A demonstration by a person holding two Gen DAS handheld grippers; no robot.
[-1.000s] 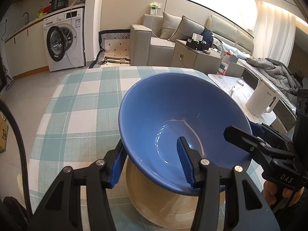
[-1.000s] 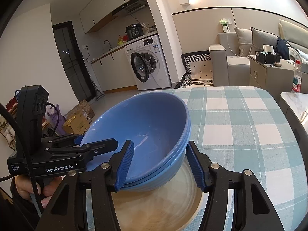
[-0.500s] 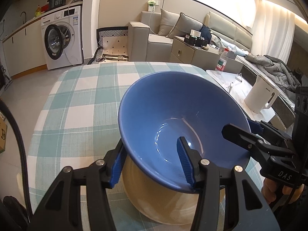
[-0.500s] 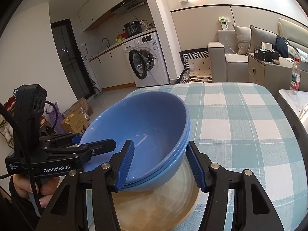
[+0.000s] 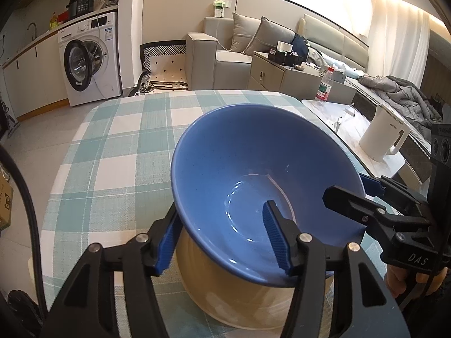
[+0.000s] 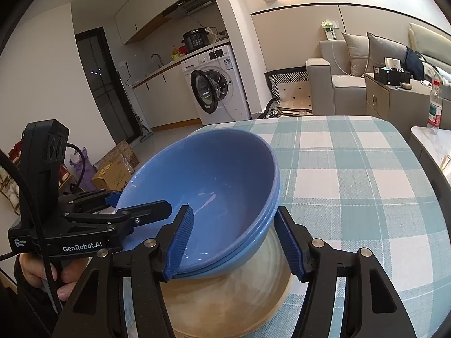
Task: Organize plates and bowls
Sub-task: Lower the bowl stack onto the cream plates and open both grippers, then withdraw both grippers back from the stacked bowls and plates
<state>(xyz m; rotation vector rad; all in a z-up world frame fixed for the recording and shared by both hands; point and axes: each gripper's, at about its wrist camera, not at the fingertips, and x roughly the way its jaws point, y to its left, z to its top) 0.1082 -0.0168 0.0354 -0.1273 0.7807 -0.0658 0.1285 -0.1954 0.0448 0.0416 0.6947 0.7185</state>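
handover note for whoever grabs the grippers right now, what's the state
Left gripper: jaws opening, one finger inside and one outside the near rim of the blue bowls; the pads look clear of the rim.
Right gripper: same on the opposite rim, jaws opening, gaps show at both pads.
Things: two or more blue bowls nested, resting tilted on the beige plate on the checked tablecloth.
Done: bowls stacked and set on the plate, release under way.
Left: finish opening, back both grippers off the rims; check that the tilted stack settles. No other dishes in view.
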